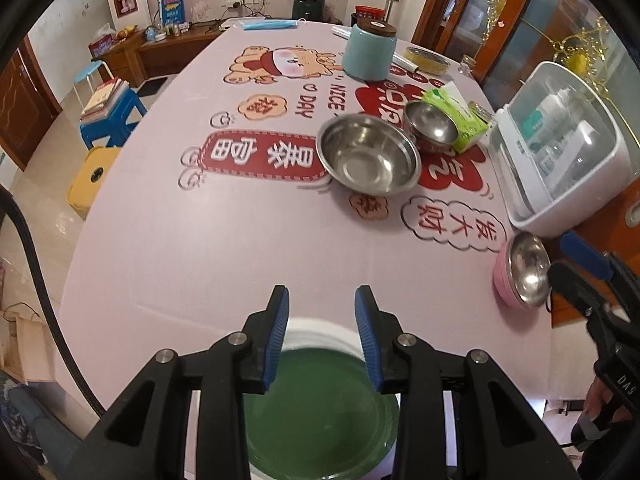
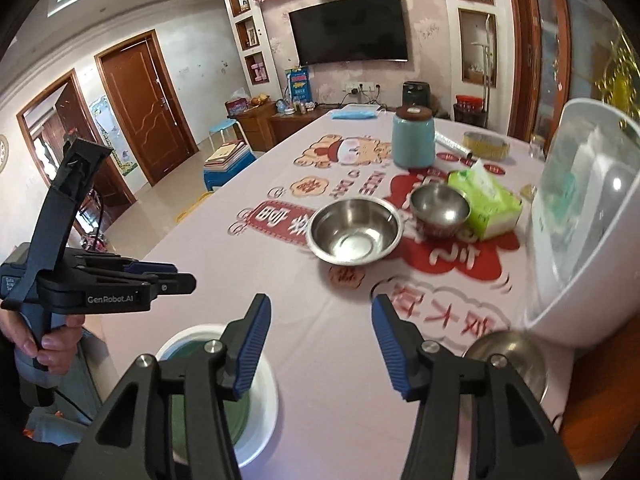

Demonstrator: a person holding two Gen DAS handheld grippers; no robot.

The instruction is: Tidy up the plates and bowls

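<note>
The left gripper (image 1: pixel 322 300) hangs above the near edge of the table (image 1: pixel 200 240), its blue pads apart with nothing between them. Directly beneath it sits a green plate (image 1: pixel 320 412) with a white rim, flat on the pink printed tablecloth.

The right gripper (image 2: pixel 320 312) has its jaws set wider apart, also empty — it points out over the cloth toward the middle of the table. In its view the green plate lies at the near left, partly hidden behind the left finger, and a hand (image 2: pixel 44 344) grips the handle of the other gripper at the left edge.

There are 3 steel bowls on the table. The large steel bowl (image 1: pixel 368 154) stands upright near the centre, and the small steel bowl (image 1: pixel 432 126) is just beyond it to the right, right beside a green tissue pack (image 1: pixel 460 116). The 3rd, a pink-sided steel bowl (image 1: pixel 524 270), sits at the near right edge of the table — just in front of a white lidded container (image 1: pixel 560 152) holding bottles.

Farther back stand a light-blue jar (image 1: pixel 370 52) with a dark lid and a shallow yellow tin (image 1: pixel 426 60). A blue face mask (image 1: pixel 268 24) lies at the far end.
</note>
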